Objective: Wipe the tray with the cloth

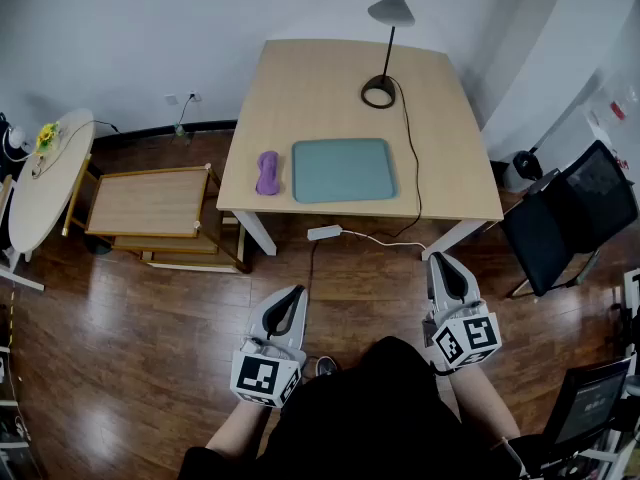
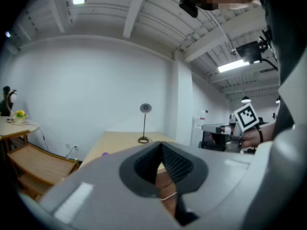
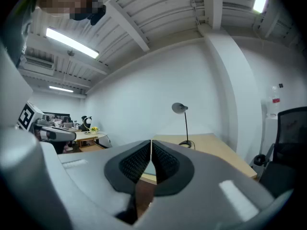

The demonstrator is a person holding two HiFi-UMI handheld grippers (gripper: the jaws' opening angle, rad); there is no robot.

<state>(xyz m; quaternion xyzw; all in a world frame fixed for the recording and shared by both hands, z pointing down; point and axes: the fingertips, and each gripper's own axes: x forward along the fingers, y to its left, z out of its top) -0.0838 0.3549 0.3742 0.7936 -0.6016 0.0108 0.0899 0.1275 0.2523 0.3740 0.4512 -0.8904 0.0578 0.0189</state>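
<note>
In the right gripper view, my right gripper (image 3: 151, 145) is covering nearly all of the tray (image 3: 149, 167); only a thin teal sliver is peeking between my jaws. In the left gripper view, my left gripper (image 2: 160, 147) is hiding that tray entirely and blocking the near half of the counter (image 2: 124, 140), while the cloth (image 2: 104, 153) is showing as a purple speck, too small to read its shape.
</note>
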